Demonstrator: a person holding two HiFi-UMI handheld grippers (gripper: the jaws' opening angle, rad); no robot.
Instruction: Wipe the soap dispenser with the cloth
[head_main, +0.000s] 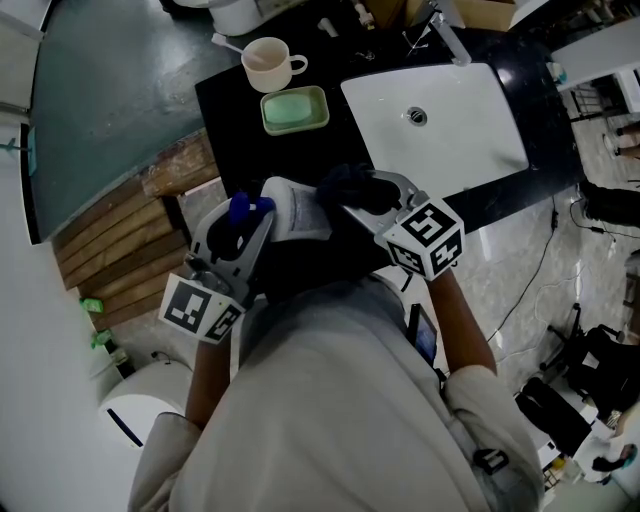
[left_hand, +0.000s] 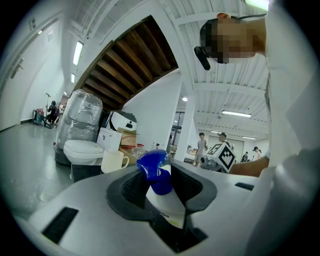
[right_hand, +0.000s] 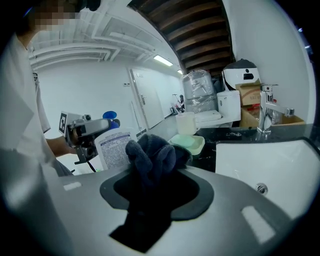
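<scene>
left gripper (left_hand: 161, 188) is clamped on the soap dispenser (left_hand: 166, 204) below its blue pump, held close to the chest. right gripper (right_hand: 155, 174) pinches the bunched dark cloth (right_hand: 150, 156) just beside the bottle's label. hold the bottle steady, press the cloth on and stroke downward, above the counter edge before the sink (head_main: 470, 150).
</scene>
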